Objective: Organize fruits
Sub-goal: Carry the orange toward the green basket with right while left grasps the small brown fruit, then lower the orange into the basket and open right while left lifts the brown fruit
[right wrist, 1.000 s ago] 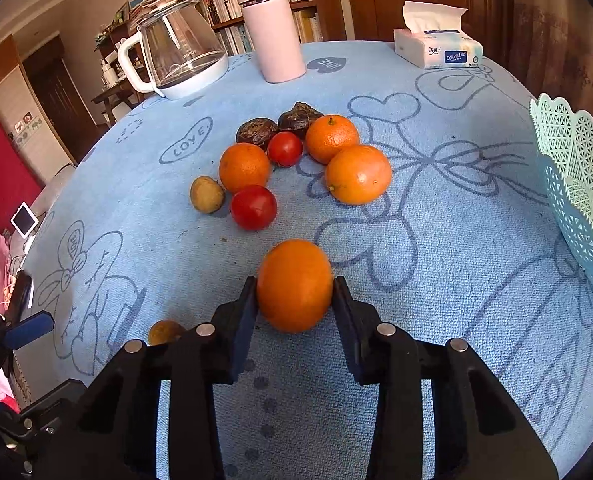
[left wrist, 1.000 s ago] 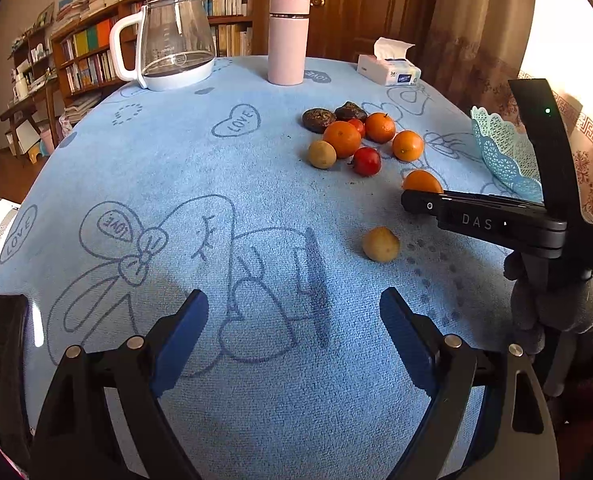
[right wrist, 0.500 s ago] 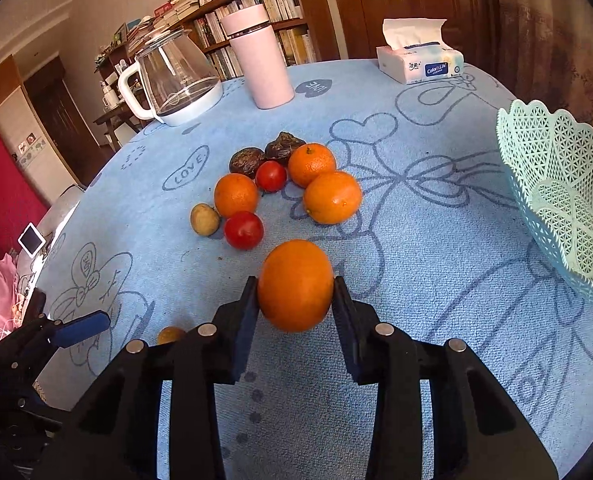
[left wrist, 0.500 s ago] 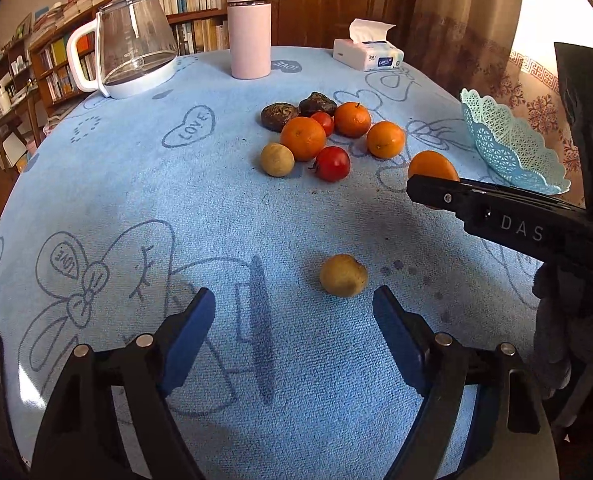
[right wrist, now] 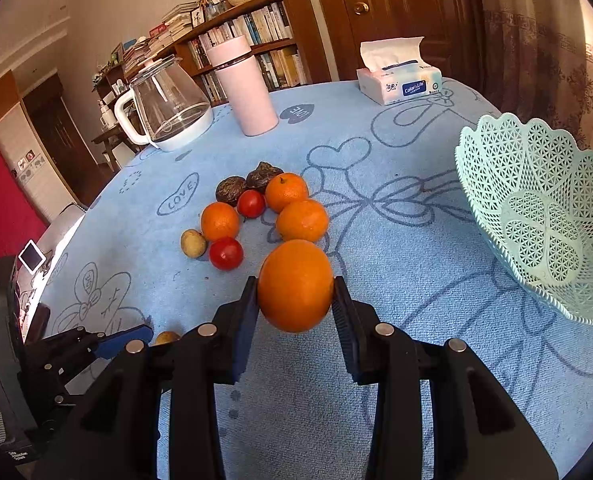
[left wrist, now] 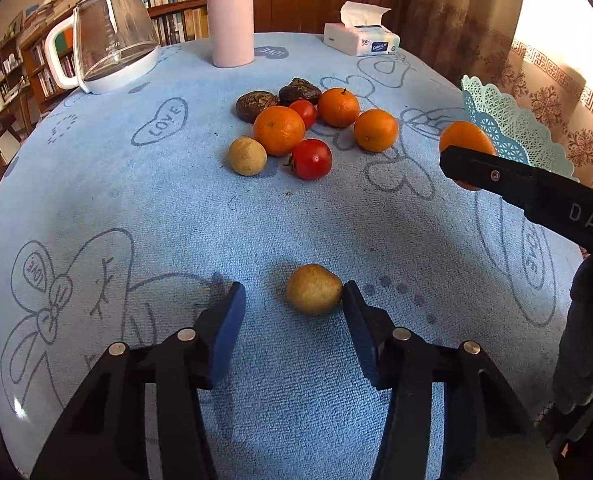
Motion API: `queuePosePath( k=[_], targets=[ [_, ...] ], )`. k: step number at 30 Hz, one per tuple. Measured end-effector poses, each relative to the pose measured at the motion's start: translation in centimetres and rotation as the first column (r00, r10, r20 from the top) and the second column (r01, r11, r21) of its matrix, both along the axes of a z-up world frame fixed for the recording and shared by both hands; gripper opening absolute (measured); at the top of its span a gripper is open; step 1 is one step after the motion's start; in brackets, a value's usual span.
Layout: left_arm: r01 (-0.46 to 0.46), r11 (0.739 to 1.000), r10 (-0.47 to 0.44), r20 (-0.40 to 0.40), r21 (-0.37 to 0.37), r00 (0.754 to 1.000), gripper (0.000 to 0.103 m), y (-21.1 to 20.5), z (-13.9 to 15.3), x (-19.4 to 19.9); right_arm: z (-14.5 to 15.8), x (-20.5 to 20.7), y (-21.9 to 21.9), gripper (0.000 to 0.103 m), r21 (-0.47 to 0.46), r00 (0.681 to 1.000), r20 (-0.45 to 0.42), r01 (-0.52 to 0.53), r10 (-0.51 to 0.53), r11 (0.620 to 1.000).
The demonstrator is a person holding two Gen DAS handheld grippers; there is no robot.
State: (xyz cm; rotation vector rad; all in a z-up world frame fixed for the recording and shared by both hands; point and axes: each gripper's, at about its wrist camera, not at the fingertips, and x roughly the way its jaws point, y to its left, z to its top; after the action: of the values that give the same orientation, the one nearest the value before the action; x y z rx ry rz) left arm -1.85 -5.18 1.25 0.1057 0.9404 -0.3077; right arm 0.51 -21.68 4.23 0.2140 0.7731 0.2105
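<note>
Blue terry tablecloth (left wrist: pixel 136 208) with heart and bow drawings covers the round table we work at. Our right gripper (right wrist: pixel 295 300) clamps a large orange (right wrist: pixel 295 285) between its pads, lifted above the cloth, with the mint lattice basket (right wrist: pixel 536 216) off to its right. Our left gripper (left wrist: pixel 294 304) has just been closing around a small tan fruit (left wrist: pixel 313 289) lying on the cloth; one pad touches it, the other stands apart. Farther back we see a cluster of three oranges, two red tomatoes, another tan fruit and two dark wrinkled fruits.
</note>
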Motion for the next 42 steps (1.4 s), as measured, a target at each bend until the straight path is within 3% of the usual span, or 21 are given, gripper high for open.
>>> queuePosePath(
  k=[14, 31, 42],
  targets=[
    [0.005, 0.999, -0.005, -0.011, -0.036, 1.000, 0.029, -0.5, 0.2, 0.1, 1.6, -1.2, -2.3, 0.038, 0.017, 0.997, 0.060, 0.046, -0.047, 0.999],
    [-0.008, 0.999, 0.004, 0.099, 0.042, 0.995, 0.029, -2.4, 3.0, -0.2, 3.6, -2.7, -8.6, 0.038, 0.062, 0.972, 0.125, 0.192, -0.199, 0.979],
    [0.004, 0.996, -0.015, 0.130, 0.084, 0.991, 0.029, -4.4, 3.6, 0.1, 2.3, -3.1, -13.9, 0.038, 0.069, 0.938, 0.091, 0.330, -0.335, 0.941]
  ],
)
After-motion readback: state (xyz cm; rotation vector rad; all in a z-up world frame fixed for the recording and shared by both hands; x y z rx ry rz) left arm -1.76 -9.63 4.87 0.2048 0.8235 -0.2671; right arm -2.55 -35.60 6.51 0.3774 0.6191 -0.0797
